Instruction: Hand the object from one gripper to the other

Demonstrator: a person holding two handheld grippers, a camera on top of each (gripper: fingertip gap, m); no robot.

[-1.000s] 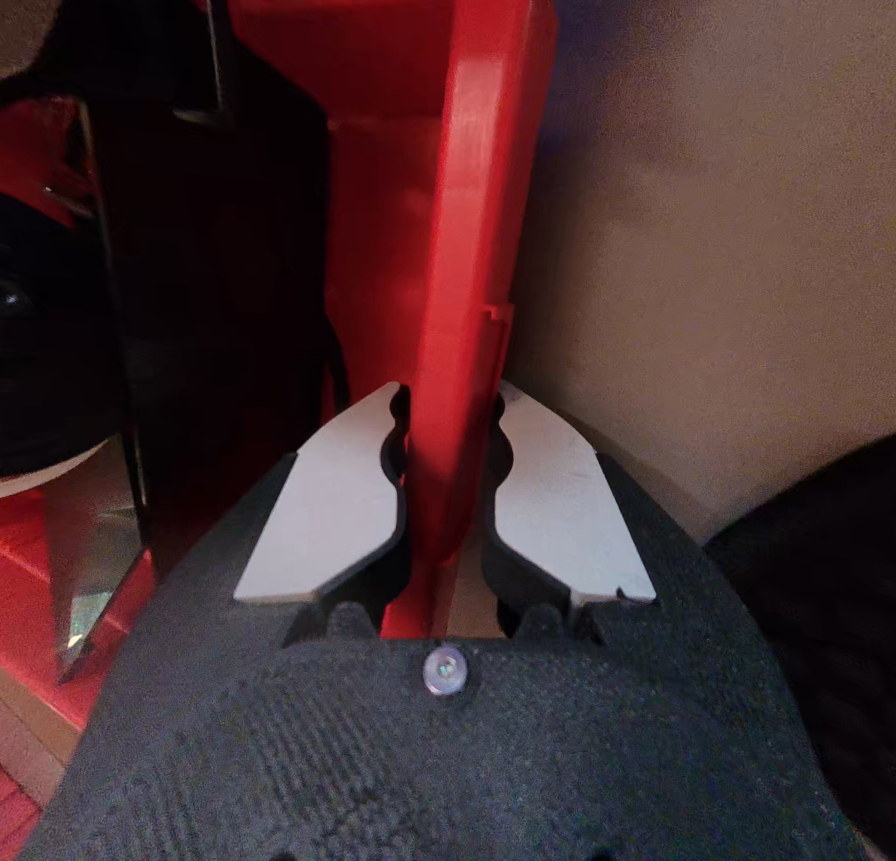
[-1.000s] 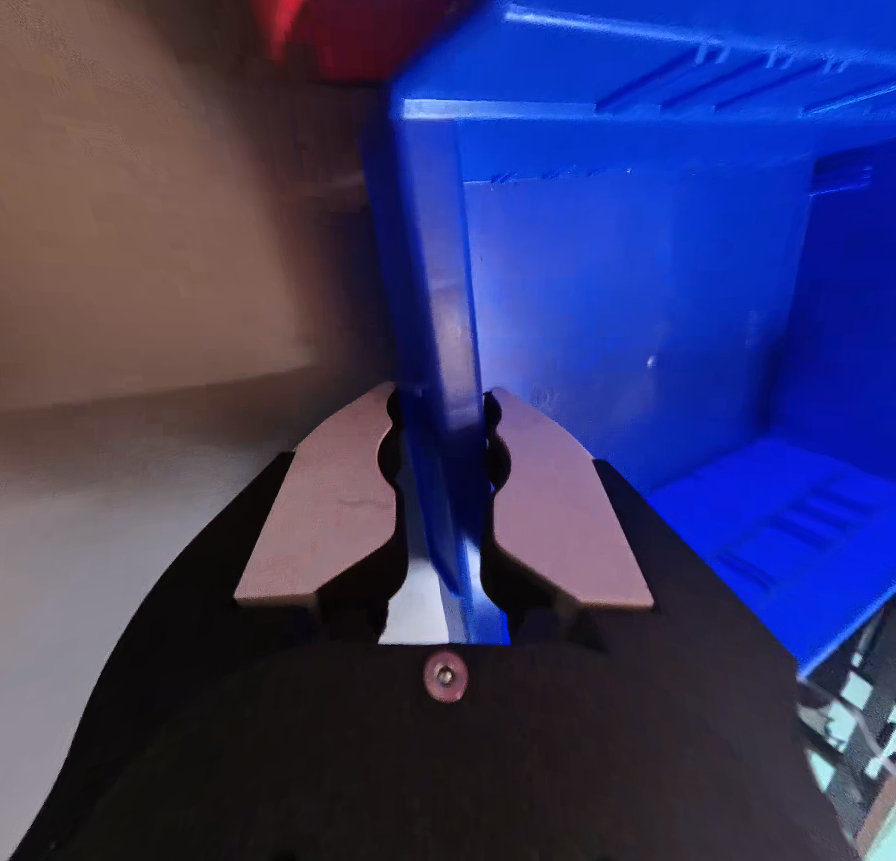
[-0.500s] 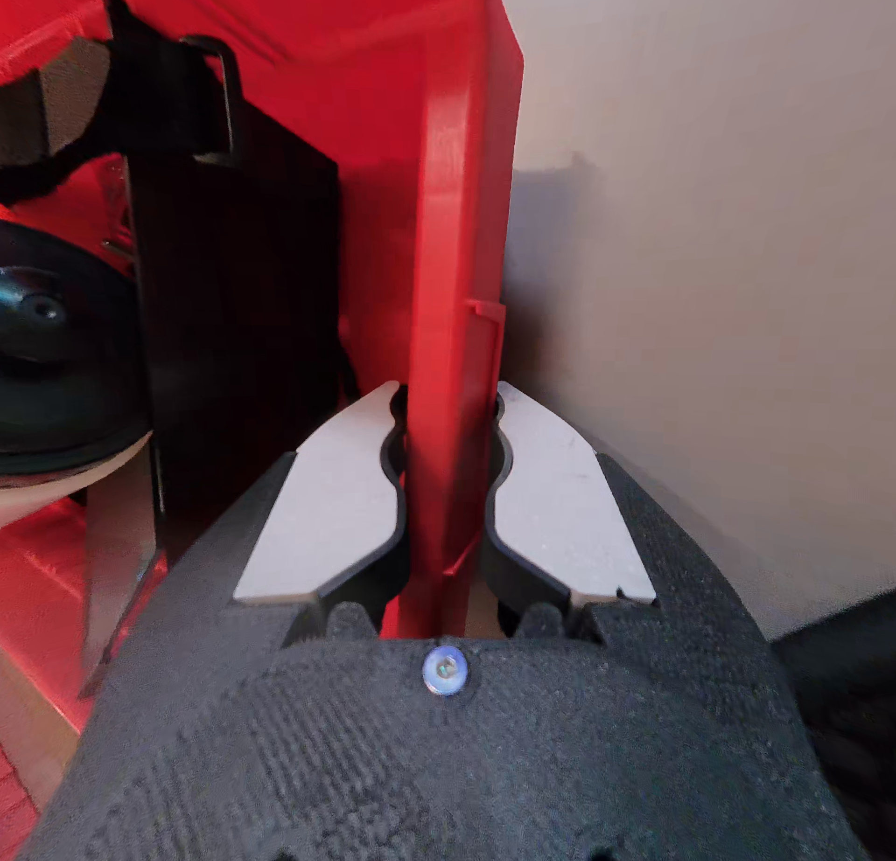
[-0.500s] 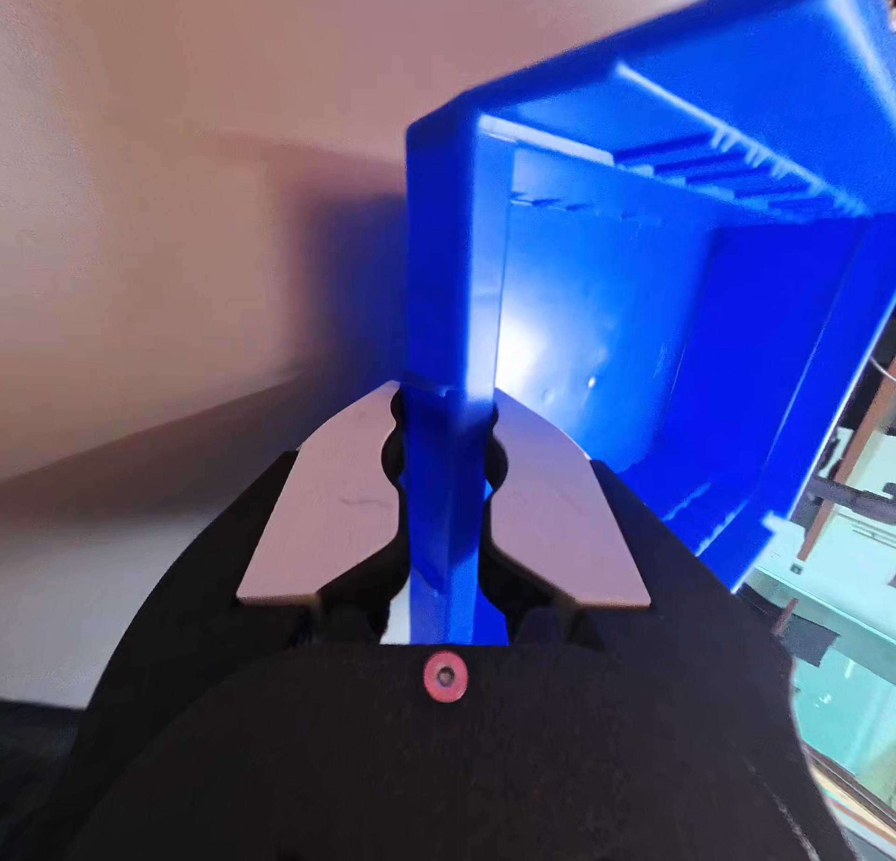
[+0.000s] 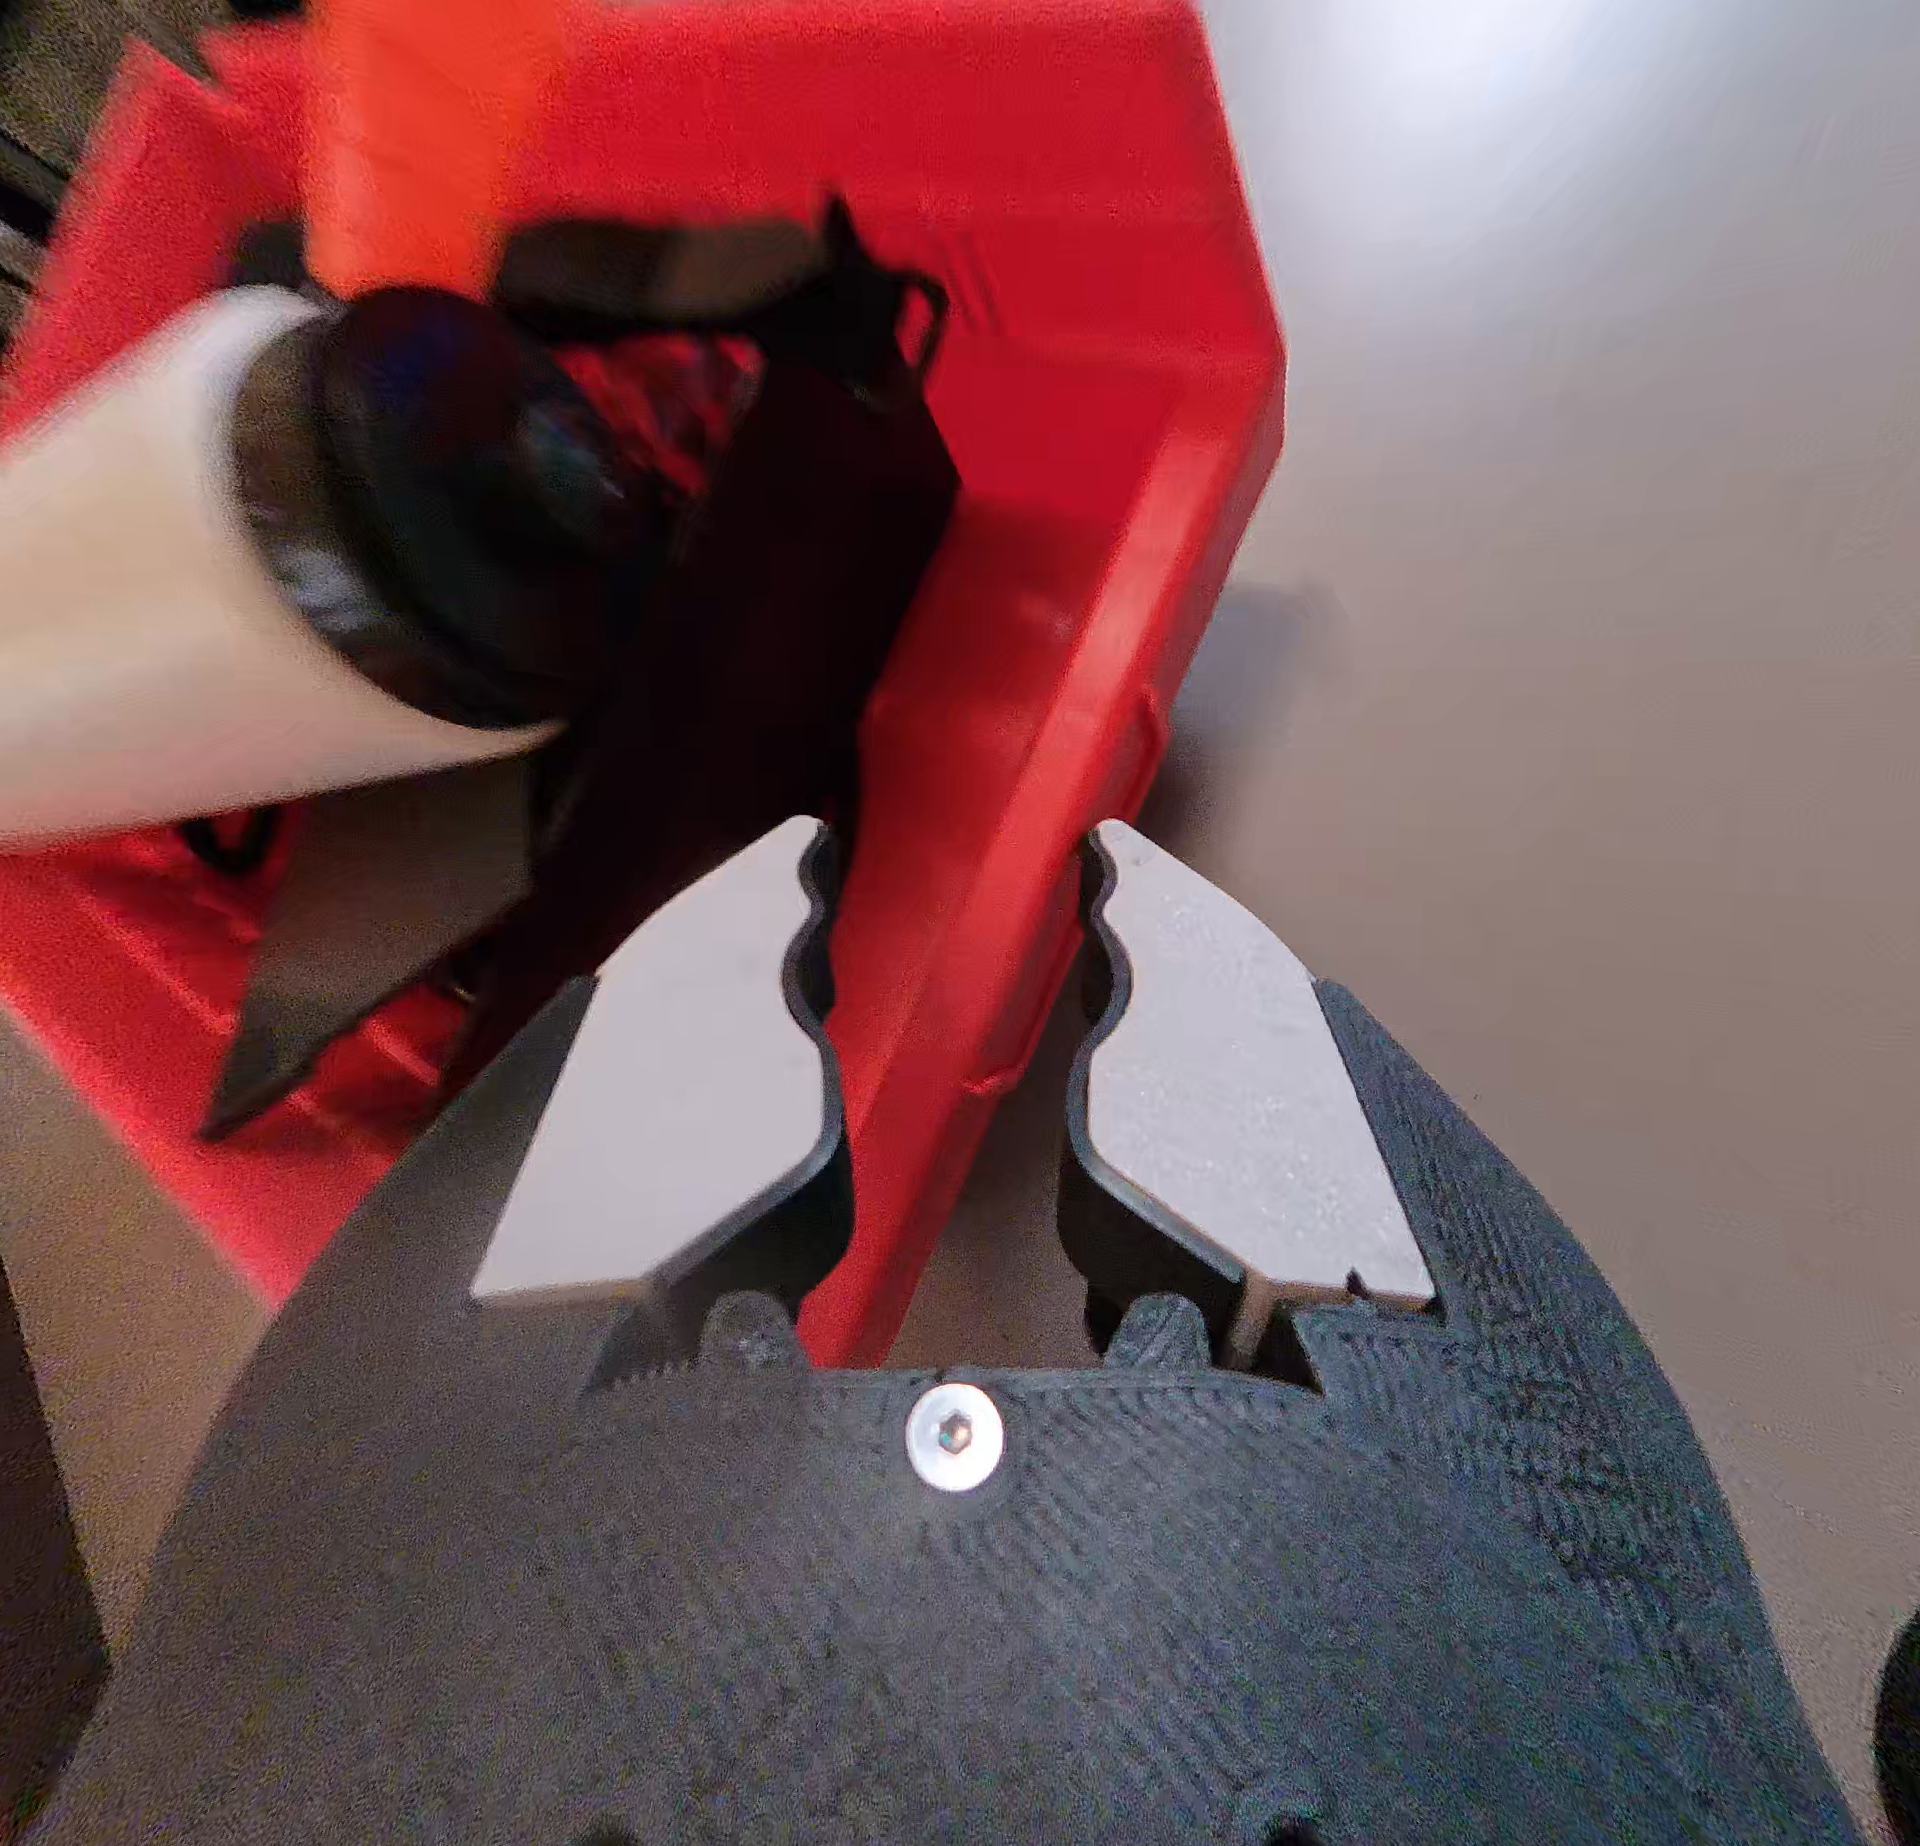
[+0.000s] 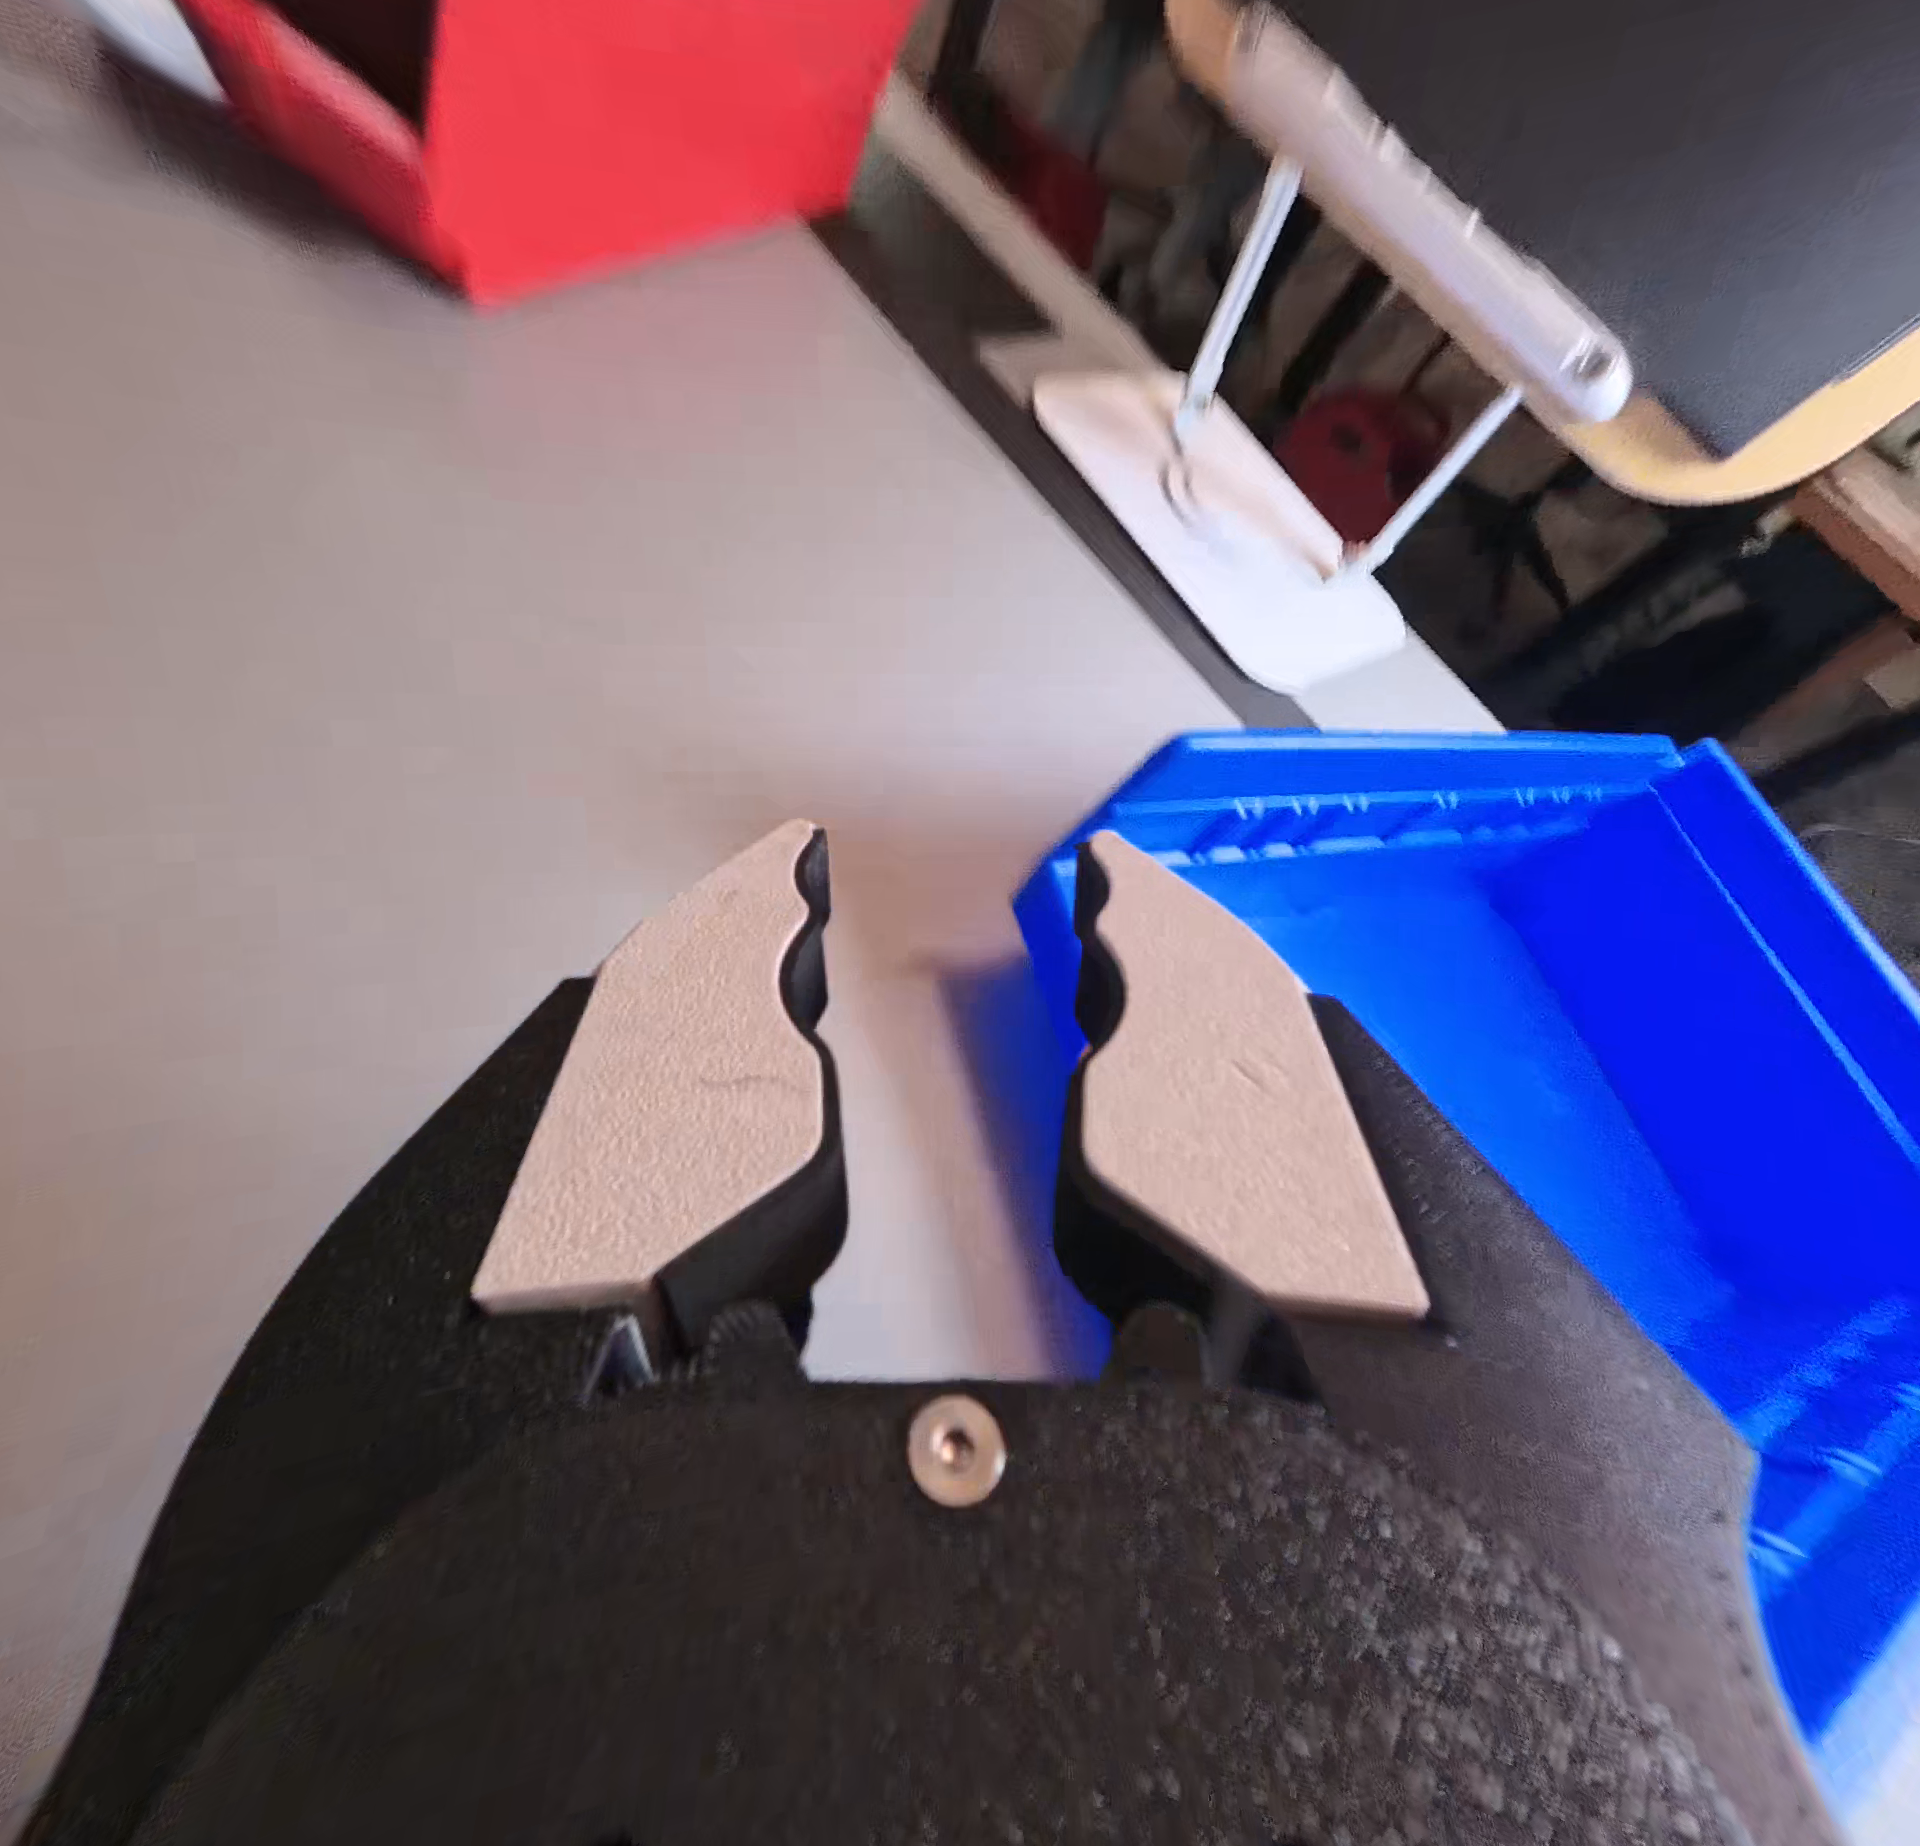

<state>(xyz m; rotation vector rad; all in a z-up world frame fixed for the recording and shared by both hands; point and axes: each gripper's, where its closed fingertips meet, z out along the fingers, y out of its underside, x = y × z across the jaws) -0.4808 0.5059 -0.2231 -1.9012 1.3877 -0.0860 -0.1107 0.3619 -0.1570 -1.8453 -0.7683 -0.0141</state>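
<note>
Holding the left gripper (image 5: 956,840) with its jaws spread, straddling the right-hand wall of the red bin (image 5: 1039,290) rather than clamping it. Leaving the wall close against the left finger, with a strip of grey table (image 5: 1558,653) showing beside the right finger.

Looking down into the red bin: carrying a white tube with a black cap (image 5: 135,601) across the left side, blurred, its cap end pointing at a flat black pouch (image 5: 779,601) leaning against the inner wall. Also keeping a thin grey metal blade-like piece (image 5: 343,944) low in the bin, just left of the pouch. Not telling apart which of these is the object to hand over; gripping none of them with either tool.

Holding the right gripper (image 6: 951,846) likewise with jaws apart, pinching nothing, only table (image 6: 416,653) showing between the fingers. Keeping the blue bin (image 6: 1351,757) just beside and behind the right finger, resting on the table, showing its ribbed blue walls and floor. Seeing the red bin (image 6: 623,113) again here, well apart at the far left of the table, with dark things poking above its rim. Passing a white wire stand (image 6: 1226,508) at the table's far edge, under a dark board with a pale rim (image 6: 1558,82).
</note>
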